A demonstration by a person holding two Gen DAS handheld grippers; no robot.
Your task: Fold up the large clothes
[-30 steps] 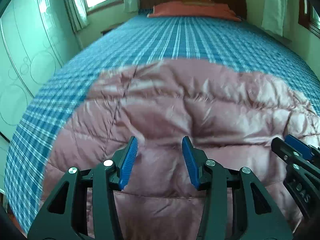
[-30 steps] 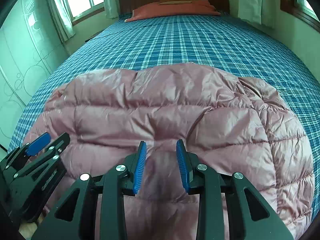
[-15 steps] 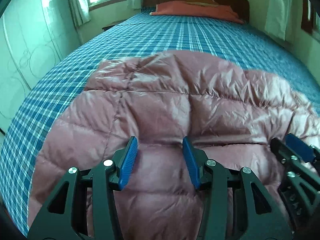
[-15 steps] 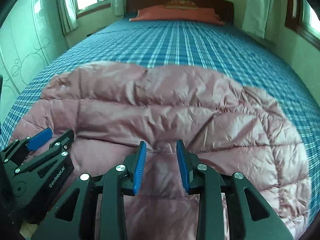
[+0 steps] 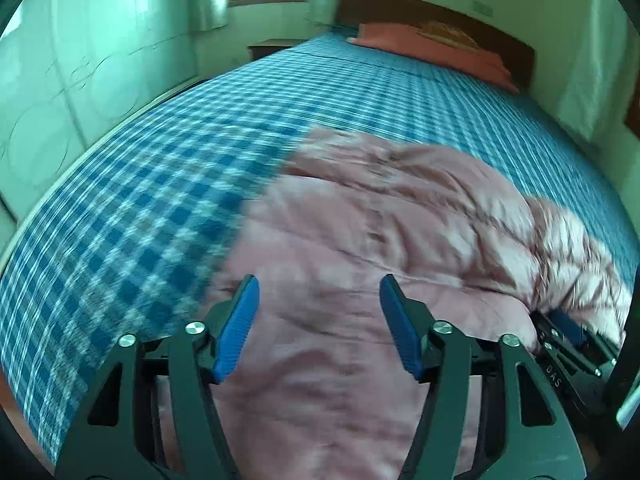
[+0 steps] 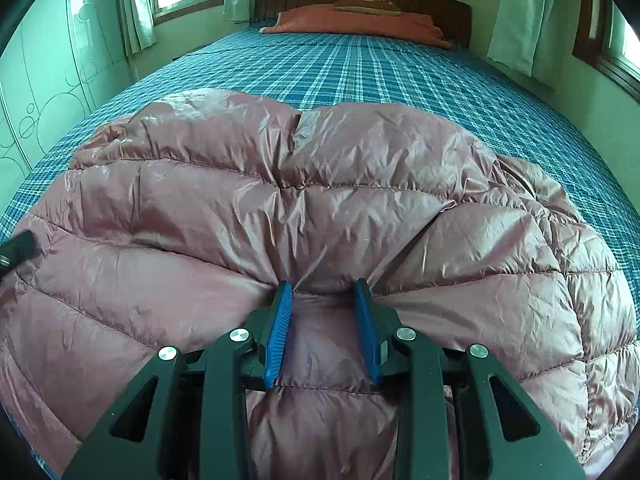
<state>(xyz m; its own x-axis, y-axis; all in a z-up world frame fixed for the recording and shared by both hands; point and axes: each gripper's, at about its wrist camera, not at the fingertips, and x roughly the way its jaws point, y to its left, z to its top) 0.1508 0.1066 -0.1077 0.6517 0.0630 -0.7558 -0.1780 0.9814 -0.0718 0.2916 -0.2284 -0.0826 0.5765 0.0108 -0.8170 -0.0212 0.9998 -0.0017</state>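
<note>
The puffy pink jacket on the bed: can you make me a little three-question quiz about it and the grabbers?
1. True or false: the pink jacket lies on a blue checked bedspread.
2. Which gripper is pinching a fold of the jacket: A) left gripper, B) right gripper?
3. Fill in: at the head of the bed lies an orange ____.

Key
1. True.
2. B. Fabric bunches between its blue pads, while the left gripper's jaws are opening and its pads press on nothing.
3. Pillow.
</note>
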